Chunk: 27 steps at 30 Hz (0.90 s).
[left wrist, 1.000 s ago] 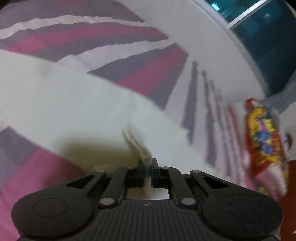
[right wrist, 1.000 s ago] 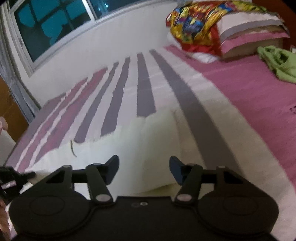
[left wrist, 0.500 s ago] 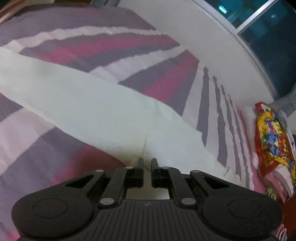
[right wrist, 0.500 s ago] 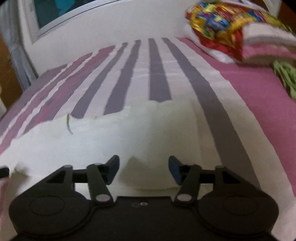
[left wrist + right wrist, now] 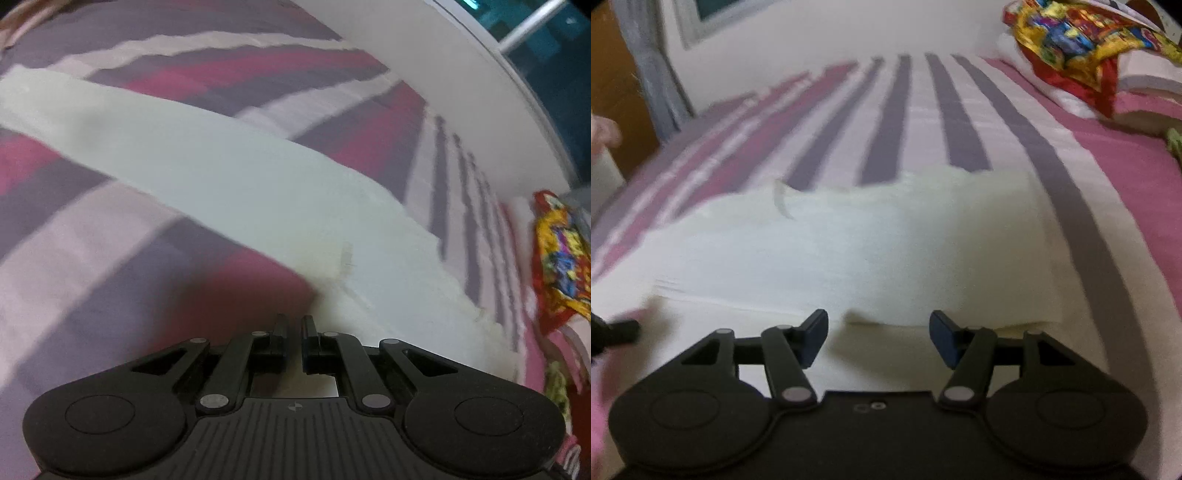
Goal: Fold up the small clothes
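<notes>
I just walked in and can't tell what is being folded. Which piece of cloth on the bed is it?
Find the bed with the striped cover in pink, purple and white. On it, nearest both grippers, lies a plain cream cloth, spread out flat. It is the only unpatterned cream piece: the bright red and yellow fabric sits far off on the pillows, and the left gripper is pinching the cream cloth's edge.

white cloth blurred — its near edge hidden behind left gripper.

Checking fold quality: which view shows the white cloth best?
The right wrist view: the white cloth lies nearly whole, its frayed far edge visible. The left wrist view shows it as a blurred diagonal band running to the closed jaws.
</notes>
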Tool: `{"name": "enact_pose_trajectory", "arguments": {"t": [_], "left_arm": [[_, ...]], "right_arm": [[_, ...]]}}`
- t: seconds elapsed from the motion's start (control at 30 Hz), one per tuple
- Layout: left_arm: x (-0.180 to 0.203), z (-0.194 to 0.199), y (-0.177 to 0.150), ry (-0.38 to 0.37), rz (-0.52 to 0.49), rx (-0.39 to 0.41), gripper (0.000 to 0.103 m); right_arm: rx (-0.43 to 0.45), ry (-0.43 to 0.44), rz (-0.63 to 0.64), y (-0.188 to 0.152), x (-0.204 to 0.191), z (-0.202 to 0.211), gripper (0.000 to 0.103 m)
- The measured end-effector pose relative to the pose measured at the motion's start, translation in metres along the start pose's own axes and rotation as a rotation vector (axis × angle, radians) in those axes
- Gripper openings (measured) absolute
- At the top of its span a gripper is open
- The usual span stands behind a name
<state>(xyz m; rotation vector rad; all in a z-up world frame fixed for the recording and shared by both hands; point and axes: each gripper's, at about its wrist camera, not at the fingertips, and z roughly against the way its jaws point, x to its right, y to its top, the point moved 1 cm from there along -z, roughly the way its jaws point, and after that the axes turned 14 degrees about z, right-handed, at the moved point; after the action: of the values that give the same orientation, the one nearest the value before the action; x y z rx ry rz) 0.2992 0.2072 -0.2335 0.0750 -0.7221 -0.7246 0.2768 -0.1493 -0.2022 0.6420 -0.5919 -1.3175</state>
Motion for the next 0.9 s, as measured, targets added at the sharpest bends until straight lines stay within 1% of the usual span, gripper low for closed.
{"name": "enact_pose_trajectory", "arguments": {"t": [0.03,0.13,0.23,0.33,0.53,0.63,0.77,0.83,0.87,0.9], "left_arm": [[-0.008,0.003,0.003,0.018,0.010,0.010,0.005],[-0.031,0.014,0.012,0.049,0.047,0.040,0.005],[-0.049,0.026,0.020,0.062,0.063,0.068,0.005],[-0.069,0.035,0.034,0.069,0.101,0.088,0.005],[-0.132,0.045,0.073,0.059,0.324,0.162,0.005],[-0.158,0.048,0.090,0.033,0.429,0.192,0.005],[-0.182,0.045,0.105,0.002,0.523,0.194,0.005],[-0.188,0.043,0.110,0.003,0.539,0.197,0.007],[-0.188,0.043,0.111,0.008,0.530,0.201,0.027],[-0.188,0.044,0.112,-0.004,0.516,0.215,0.062]], "right_arm": [[0.006,0.005,0.023,0.001,-0.009,0.002,0.062],[-0.013,0.035,0.088,0.002,-0.034,0.000,0.061],[-0.006,0.087,0.046,0.001,-0.048,0.004,0.062],[-0.004,0.125,0.060,0.000,-0.067,0.008,0.062],[0.017,0.175,0.100,0.002,-0.096,0.022,0.063],[0.007,0.199,0.103,0.004,-0.105,0.020,0.063],[-0.005,0.226,0.116,0.004,-0.121,0.017,0.063],[-0.011,0.240,0.121,0.003,-0.128,0.016,0.063],[-0.015,0.250,0.121,0.003,-0.132,0.015,0.063],[-0.019,0.257,0.120,0.003,-0.135,0.013,0.063]]}}
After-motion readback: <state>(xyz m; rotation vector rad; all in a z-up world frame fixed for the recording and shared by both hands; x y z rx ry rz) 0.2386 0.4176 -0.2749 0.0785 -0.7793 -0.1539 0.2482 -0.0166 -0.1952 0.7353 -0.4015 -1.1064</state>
